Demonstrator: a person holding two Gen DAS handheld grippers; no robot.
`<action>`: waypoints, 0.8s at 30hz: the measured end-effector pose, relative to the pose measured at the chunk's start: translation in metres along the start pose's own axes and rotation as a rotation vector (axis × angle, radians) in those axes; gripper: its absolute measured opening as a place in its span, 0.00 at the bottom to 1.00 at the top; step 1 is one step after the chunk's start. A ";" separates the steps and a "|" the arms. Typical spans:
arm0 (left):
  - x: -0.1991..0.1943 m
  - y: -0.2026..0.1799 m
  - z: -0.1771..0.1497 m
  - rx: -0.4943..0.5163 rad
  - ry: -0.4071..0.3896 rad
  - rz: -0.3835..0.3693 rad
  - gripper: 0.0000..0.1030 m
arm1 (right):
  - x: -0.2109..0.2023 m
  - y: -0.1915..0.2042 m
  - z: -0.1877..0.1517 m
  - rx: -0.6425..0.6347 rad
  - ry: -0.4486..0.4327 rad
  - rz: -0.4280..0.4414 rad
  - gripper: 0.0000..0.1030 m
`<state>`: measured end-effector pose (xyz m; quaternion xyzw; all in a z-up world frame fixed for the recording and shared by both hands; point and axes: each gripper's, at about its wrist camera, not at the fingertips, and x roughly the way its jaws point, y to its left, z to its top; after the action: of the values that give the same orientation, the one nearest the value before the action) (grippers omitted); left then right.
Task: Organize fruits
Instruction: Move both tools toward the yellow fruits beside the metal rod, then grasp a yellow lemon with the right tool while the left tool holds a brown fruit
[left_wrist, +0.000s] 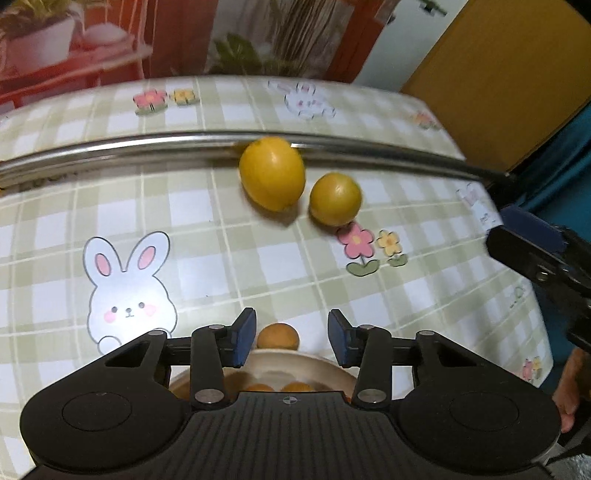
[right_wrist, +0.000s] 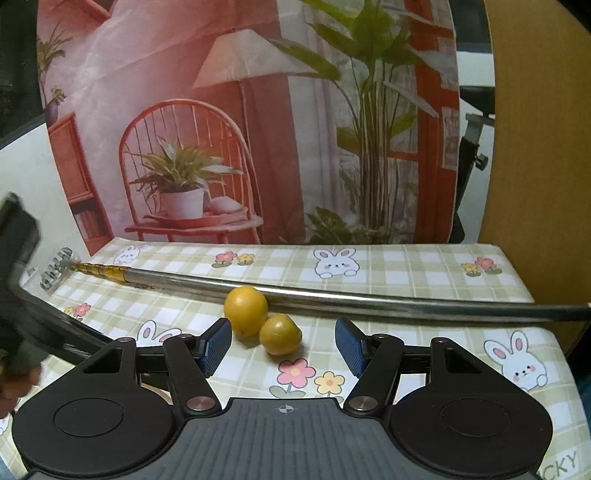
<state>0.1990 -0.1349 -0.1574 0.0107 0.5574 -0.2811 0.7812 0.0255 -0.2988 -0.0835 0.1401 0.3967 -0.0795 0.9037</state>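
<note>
Two yellow-orange fruits lie on the checked bunny tablecloth, a larger one (left_wrist: 272, 172) (right_wrist: 245, 310) against a metal rod and a smaller one (left_wrist: 335, 198) (right_wrist: 280, 334) beside it. My right gripper (right_wrist: 283, 332) is open, with the smaller fruit between its blue pads (right_wrist: 216, 345) and touching neither. My left gripper (left_wrist: 291, 321) is open over a cream bowl (left_wrist: 280, 355) that holds several small orange fruits (left_wrist: 295, 387). Another small orange fruit (left_wrist: 277, 335) shows between its fingers just above the bowl's far rim, clear of both pads. Whether it rests on anything I cannot tell.
A long metal rod (left_wrist: 147, 144) (right_wrist: 369, 299) lies across the table behind the fruits. The right gripper's finger (left_wrist: 532, 251) enters at the right edge of the left wrist view. The left tool (right_wrist: 18, 258) is a dark blur at the left. A printed backdrop (right_wrist: 258, 129) hangs behind the table.
</note>
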 end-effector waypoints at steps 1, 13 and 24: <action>0.004 0.000 0.001 0.001 0.013 0.005 0.41 | 0.001 -0.002 -0.001 0.004 0.001 0.000 0.58; 0.027 0.003 0.002 -0.011 0.072 0.027 0.28 | 0.012 -0.021 -0.011 0.071 0.017 0.017 0.58; -0.003 0.009 0.000 -0.052 -0.063 -0.023 0.28 | 0.018 -0.024 -0.014 0.078 0.038 0.022 0.58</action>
<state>0.2020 -0.1255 -0.1573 -0.0248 0.5398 -0.2758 0.7949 0.0219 -0.3182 -0.1102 0.1810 0.4090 -0.0820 0.8907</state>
